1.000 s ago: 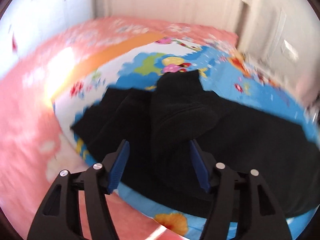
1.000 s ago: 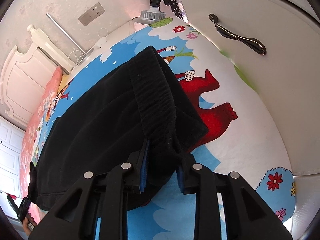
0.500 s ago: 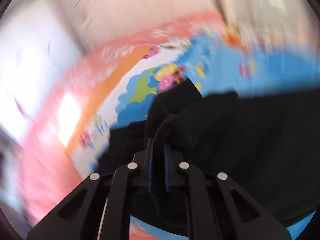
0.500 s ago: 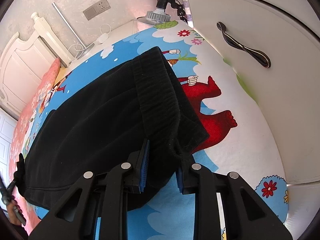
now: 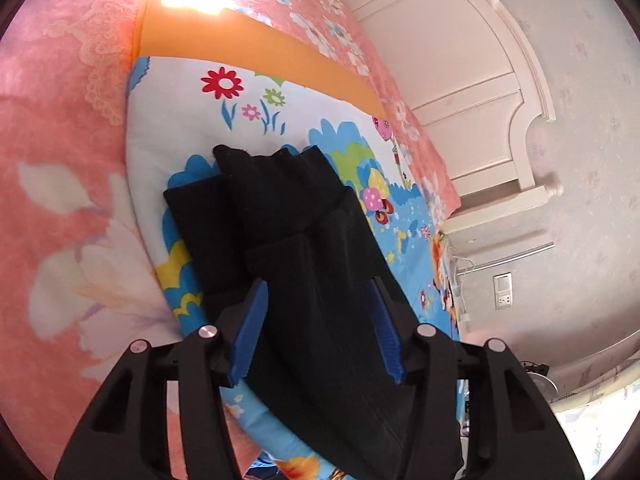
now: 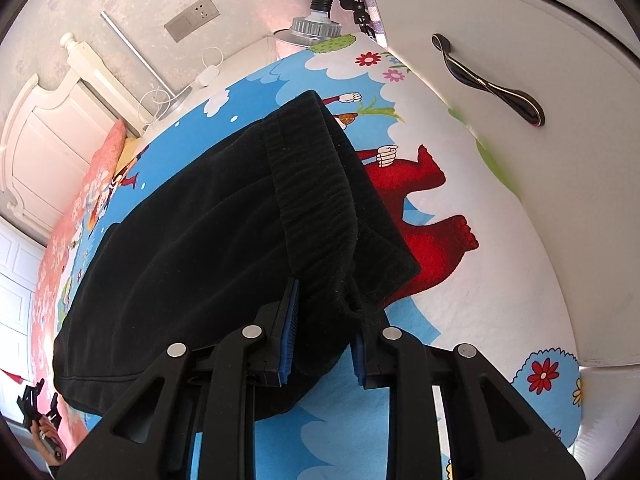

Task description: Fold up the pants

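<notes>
Black pants point(image 5: 304, 240) lie on a cartoon-print blanket point(image 5: 224, 120). In the left wrist view the leg ends are laid over one another, cuffs pointing away. My left gripper point(image 5: 318, 324) hovers over them. Its jaws are opening, and the cloth runs between the blue pads point(image 5: 250, 332) without being pinched. In the right wrist view the ribbed waistband point(image 6: 316, 200) runs toward me. My right gripper point(image 6: 324, 340) is shut on a bunched corner of it, just above the blanket point(image 6: 460, 300).
A pink floral bedspread point(image 5: 60, 160) surrounds the blanket. A white headboard point(image 5: 480, 100) and a wall socket point(image 5: 503, 290) are beyond. A white cabinet door with a dark handle point(image 6: 488, 80) lies to the right, with a lamp point(image 6: 316, 28) behind. A person's hand point(image 6: 50, 440) shows at lower left.
The left gripper closed on a fold of the legs half a second ago and now has its jaws apart, its view swung round. The right gripper kept still with its hold.
</notes>
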`<state>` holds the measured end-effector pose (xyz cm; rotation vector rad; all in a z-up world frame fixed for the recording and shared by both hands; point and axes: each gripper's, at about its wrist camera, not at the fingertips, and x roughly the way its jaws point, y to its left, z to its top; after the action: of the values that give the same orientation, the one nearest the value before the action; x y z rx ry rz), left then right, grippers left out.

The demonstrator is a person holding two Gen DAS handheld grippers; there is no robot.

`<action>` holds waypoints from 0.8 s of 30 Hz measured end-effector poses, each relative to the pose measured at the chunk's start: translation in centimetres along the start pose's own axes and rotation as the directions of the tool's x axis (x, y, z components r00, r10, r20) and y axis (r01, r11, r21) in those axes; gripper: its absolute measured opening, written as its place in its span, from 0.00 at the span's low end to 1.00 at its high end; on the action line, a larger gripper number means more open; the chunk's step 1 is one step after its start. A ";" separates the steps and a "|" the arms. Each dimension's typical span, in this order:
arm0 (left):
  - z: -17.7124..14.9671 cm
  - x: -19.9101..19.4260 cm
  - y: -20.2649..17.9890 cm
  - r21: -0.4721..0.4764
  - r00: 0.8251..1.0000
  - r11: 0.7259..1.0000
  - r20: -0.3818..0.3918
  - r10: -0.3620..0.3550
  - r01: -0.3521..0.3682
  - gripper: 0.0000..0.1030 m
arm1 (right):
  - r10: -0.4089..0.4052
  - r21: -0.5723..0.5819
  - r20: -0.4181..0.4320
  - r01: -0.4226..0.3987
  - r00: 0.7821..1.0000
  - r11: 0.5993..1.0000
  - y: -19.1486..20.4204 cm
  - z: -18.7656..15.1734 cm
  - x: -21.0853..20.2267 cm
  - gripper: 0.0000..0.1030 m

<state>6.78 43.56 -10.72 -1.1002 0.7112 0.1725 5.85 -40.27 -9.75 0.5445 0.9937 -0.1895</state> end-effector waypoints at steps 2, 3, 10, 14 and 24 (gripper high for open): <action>-0.3 0.7 0.1 -0.017 0.997 0.997 -0.020 0.075 -0.076 0.42 | 0.006 0.004 -0.005 -0.006 1.000 1.000 0.0 0.1 0.0 0.23; -0.3 0.7 0.8 -0.053 0.994 0.992 -0.018 0.111 -0.111 0.40 | 0.015 0.012 -0.006 -0.015 1.000 1.000 -0.1 0.2 -0.1 0.23; 0.9 1.5 2.2 -0.088 0.992 0.988 -0.023 0.125 -0.127 0.35 | 0.030 0.011 -0.013 -0.030 0.999 0.999 -0.1 0.2 0.1 0.31; 1.6 3.0 0.9 -0.027 0.991 0.992 -0.050 0.122 -0.123 0.25 | 0.052 0.035 -0.010 -0.052 0.999 0.998 -0.4 0.2 0.2 0.23; 2.7 1.1 -2.4 0.030 0.993 0.994 -0.044 0.107 -0.105 0.13 | 0.172 0.061 -0.003 -0.172 0.985 0.983 -0.2 2.1 -2.0 0.13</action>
<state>9.94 44.49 -8.86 -1.0438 0.8115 0.2281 6.22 -41.70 -7.26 0.6841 0.9458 -0.0633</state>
